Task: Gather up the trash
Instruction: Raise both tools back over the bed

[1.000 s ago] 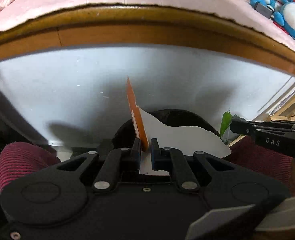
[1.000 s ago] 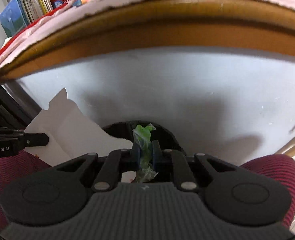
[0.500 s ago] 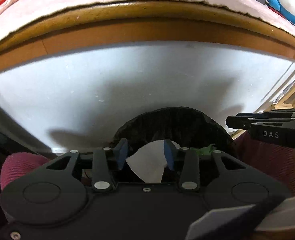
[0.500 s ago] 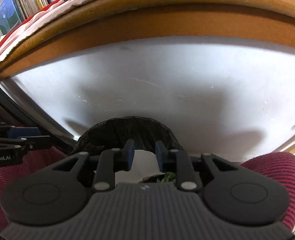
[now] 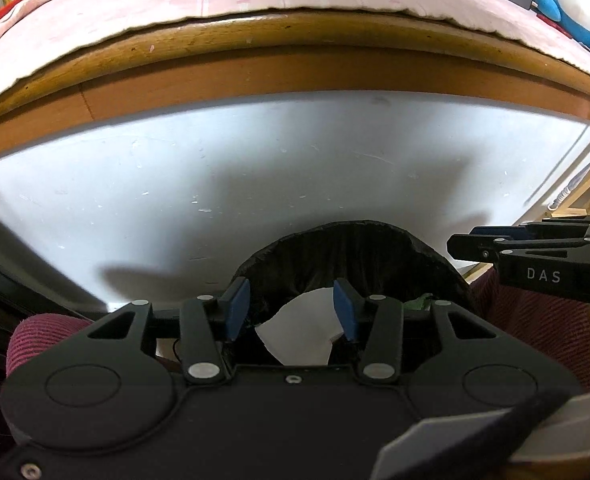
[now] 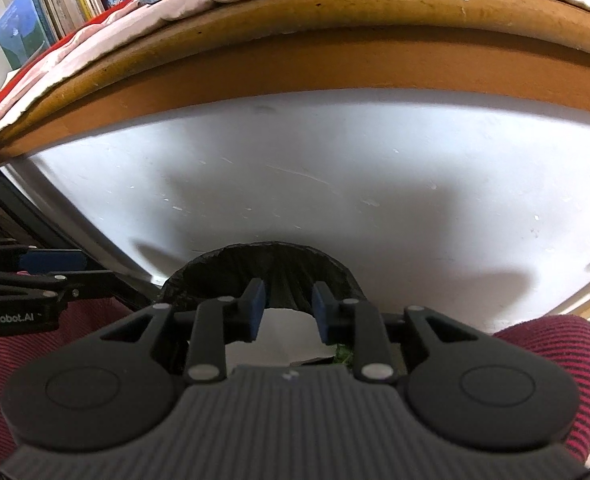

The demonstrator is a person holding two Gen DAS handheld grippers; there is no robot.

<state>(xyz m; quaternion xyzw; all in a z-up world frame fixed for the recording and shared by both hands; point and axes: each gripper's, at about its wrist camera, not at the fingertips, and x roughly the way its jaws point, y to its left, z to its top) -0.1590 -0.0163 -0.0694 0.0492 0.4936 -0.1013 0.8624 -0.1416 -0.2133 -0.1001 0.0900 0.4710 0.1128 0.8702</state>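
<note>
Right gripper (image 6: 285, 310): jaws parted, blue pads (image 6: 255, 308) apart, nothing between them. It hangs directly over a bin lined with a black bag (image 6: 263, 268). Inside the bin, a white paper scrap (image 6: 271, 340) lies below the pads; a green scrap (image 6: 343, 354) shows just right of it, largely hidden by the gripper body. Left gripper (image 6: 51, 276) enters at the left edge, side-on. Behind the bin, a white panel (image 6: 335, 184) under a wooden table edge (image 6: 295, 40). Books (image 6: 47, 12) stand upper left.

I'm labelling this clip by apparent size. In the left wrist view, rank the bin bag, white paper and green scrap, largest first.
1. bin bag
2. white paper
3. green scrap, mostly hidden, so its real size is unsure.
</note>
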